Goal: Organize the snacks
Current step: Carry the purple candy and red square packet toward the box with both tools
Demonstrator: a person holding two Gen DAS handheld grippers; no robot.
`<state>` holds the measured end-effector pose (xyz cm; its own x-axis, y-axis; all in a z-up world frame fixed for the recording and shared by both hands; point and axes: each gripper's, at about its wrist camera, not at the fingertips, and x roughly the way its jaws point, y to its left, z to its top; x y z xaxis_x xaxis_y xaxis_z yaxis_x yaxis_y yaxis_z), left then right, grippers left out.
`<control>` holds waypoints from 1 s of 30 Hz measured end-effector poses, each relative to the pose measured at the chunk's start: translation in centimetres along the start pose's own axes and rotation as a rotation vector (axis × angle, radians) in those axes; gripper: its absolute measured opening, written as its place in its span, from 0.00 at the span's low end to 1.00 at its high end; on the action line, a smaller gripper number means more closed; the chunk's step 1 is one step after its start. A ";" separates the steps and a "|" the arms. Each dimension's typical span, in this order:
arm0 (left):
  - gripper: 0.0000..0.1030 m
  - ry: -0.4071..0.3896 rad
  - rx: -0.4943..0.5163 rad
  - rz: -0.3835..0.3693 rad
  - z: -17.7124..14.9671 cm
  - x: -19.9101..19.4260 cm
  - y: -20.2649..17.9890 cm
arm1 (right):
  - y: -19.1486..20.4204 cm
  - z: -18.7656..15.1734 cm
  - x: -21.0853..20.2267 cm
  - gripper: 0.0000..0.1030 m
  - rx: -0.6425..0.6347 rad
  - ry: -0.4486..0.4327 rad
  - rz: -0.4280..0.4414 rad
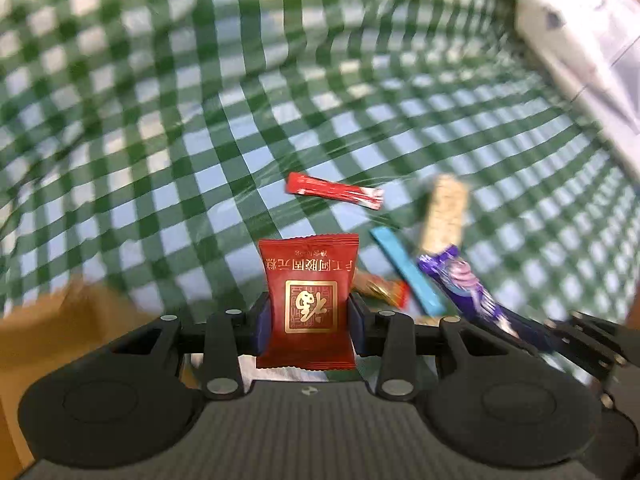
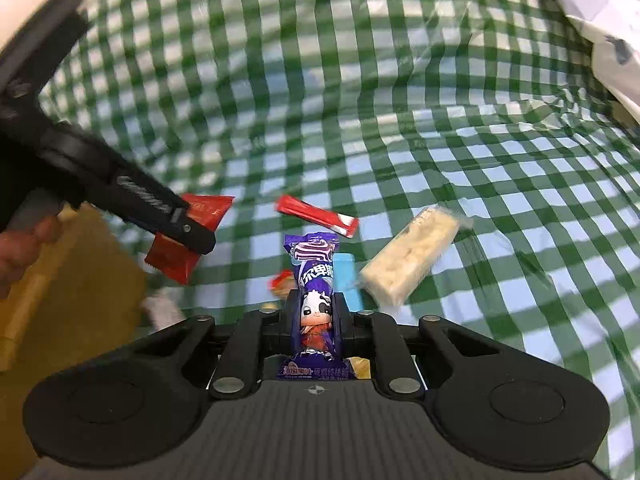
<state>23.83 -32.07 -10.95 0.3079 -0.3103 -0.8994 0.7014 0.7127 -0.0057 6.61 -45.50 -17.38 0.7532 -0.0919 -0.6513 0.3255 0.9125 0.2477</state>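
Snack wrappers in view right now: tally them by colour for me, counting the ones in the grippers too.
Red: 2, the square packet in the left gripper and a stick on the checked cloth
Purple: 1, in the right gripper
Blue: 1
Pale clear-wrapped bar: 1
Orange-gold: 1
Total: 6

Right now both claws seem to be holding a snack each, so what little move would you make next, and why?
Probably carry the red packet in the left gripper sideways toward the brown surface beside the checked cloth. Both grippers already pinch a snack, the right gripper on the purple wrapper, so neither can pick up another yet.
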 end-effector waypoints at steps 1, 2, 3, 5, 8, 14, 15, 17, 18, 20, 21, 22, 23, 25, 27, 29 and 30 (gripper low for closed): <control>0.42 -0.018 -0.012 0.000 -1.3 -1.9 -0.2 | 0.0 -0.2 -1.1 0.16 0.010 -0.011 0.005; 0.42 -0.031 -0.025 -0.001 -2.6 -3.7 -0.2 | 0.3 -0.3 -2.5 0.16 0.020 -0.020 0.009; 0.42 -0.041 -0.039 -0.003 -3.9 -5.3 -0.2 | 0.4 -0.4 -3.6 0.16 0.032 -0.022 0.011; 0.42 -0.049 -0.086 -0.008 -6.8 -8.8 0.2 | 1.1 -0.6 -6.0 0.16 0.051 -0.019 0.031; 0.42 -0.065 -0.126 0.028 -11.5 -13.4 0.9 | 3.6 -1.4 -10.0 0.16 0.025 -0.020 0.067; 0.42 -0.062 -0.197 0.113 -21.2 -20.5 3.3 | 13.2 -5.6 -17.8 0.16 -0.064 0.027 0.175; 0.42 -0.059 -0.219 0.117 -22.7 -21.5 4.0 | 14.6 -6.4 -18.7 0.16 -0.076 0.039 0.190; 0.42 -0.063 -0.255 0.131 -25.7 -23.3 4.7 | 17.5 -8.2 -20.3 0.16 -0.102 0.065 0.214; 0.42 -0.072 -0.266 0.143 -27.1 -24.1 4.9 | 18.5 -8.9 -20.9 0.16 -0.109 0.078 0.226; 0.42 -0.093 -0.274 0.163 -29.4 -25.5 5.1 | 20.6 -10.3 -22.1 0.16 -0.128 0.100 0.253; 0.42 -0.101 -0.278 0.166 -30.3 -26.2 5.1 | 21.7 -10.9 -22.6 0.16 -0.146 0.106 0.265; 0.42 -0.111 -0.282 0.165 -31.2 -26.8 5.1 | 22.6 -11.6 -23.2 0.16 -0.167 0.107 0.272; 0.42 -0.120 -0.286 0.163 -32.0 -27.2 5.1 | 23.6 -12.1 -23.9 0.16 -0.187 0.107 0.278; 0.42 -0.139 -0.293 0.157 -33.2 -27.9 5.1 | 25.2 -12.9 -24.9 0.16 -0.232 0.103 0.282; 0.42 -0.158 -0.297 0.150 -34.1 -28.5 5.0 | 26.1 -13.2 -25.7 0.16 -0.258 0.094 0.277; 0.42 -0.177 -0.304 0.134 -34.8 -29.1 5.0 | 26.7 -13.5 -26.7 0.16 -0.272 0.083 0.263; 0.42 -0.186 -0.307 0.130 -34.9 -29.1 4.9 | 26.9 -13.7 -27.0 0.16 -0.278 0.080 0.258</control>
<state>-4.13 2.42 -0.03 0.5130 -0.2936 -0.8066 0.4321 0.9003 -0.0528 -12.78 -13.06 -2.93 0.7399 0.1760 -0.6493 -0.0441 0.9758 0.2142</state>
